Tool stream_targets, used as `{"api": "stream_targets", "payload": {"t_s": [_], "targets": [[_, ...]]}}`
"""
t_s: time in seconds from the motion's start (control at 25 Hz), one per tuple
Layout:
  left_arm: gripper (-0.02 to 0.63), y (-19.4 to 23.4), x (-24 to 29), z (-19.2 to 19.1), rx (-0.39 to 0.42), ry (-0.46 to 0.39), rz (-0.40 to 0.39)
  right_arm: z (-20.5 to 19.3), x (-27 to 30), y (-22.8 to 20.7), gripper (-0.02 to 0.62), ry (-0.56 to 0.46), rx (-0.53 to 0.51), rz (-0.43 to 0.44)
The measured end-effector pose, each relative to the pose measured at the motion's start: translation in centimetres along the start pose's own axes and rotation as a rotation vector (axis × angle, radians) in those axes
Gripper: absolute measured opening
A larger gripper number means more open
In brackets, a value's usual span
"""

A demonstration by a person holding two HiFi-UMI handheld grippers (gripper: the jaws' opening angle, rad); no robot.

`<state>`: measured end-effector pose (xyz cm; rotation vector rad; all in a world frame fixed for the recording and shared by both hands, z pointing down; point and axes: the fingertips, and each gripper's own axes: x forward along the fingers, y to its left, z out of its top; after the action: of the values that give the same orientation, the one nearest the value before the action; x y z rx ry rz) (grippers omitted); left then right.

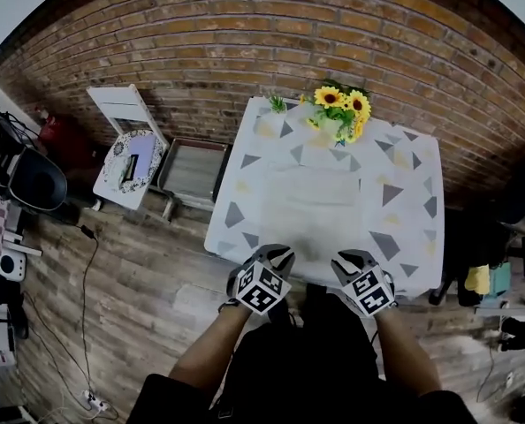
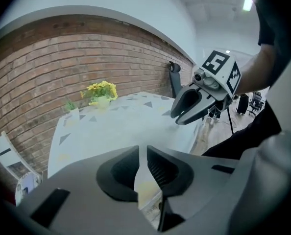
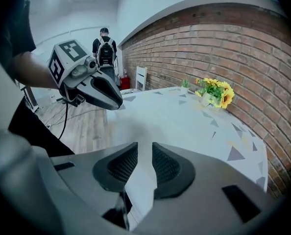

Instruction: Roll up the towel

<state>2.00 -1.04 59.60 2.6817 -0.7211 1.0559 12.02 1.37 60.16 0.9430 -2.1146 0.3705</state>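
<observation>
Approach step; rolling is not yet starting. The towel [image 1: 311,203] is lying flat mid-table [image 1: 404,237], pale against the cloth. Both tools are hovering at the near edge, just short of it. The left gripper [image 1: 278,256] is showing a slit between its jaws, empty; the right gripper [image 1: 349,261] is standing wider apart, empty. The next move likely calls for pinching the towel's near edge and turning it toward the far side.

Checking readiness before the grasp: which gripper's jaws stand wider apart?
The right gripper: its own view shows a clear gap between the pads, with nothing in it. The left gripper shows only a narrow slit, also empty.
</observation>
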Motion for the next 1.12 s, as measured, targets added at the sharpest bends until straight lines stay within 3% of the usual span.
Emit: {"api": "stream_targets", "payload": {"t_s": [0.12,0.32,0.56,0.76,0.84,1.12], "targets": [[0.094,-0.3,0.8,-1.4,-0.005,0.035,-0.030,-1.6,0.8,0.2,0.102,0.046,-0.024,-0.010],[0.107,-1.2,2.7,-2.6,0.035,0.084,-0.097,-3.5,2.8,0.6,0.098,0.111,-0.068,0.015],[0.138,-1.3,4.4,-3.9,0.083,0.156,-0.110,-5.4,5.1,1.0,0.098,0.199,-0.106,0.058],[0.141,-1.9,5.1,-3.8,0.113,0.174,-0.123,-5.8,5.4,1.0,0.070,0.188,-0.100,0.094],[0.141,-2.2,5.2,-3.3,0.128,0.168,-0.129,-5.5,5.3,1.0,0.023,0.184,-0.108,0.099],[0.143,-3.1,6.4,-1.9,0.151,0.162,-0.148,-3.0,4.5,0.4,0.022,0.132,-0.045,0.142]]}}
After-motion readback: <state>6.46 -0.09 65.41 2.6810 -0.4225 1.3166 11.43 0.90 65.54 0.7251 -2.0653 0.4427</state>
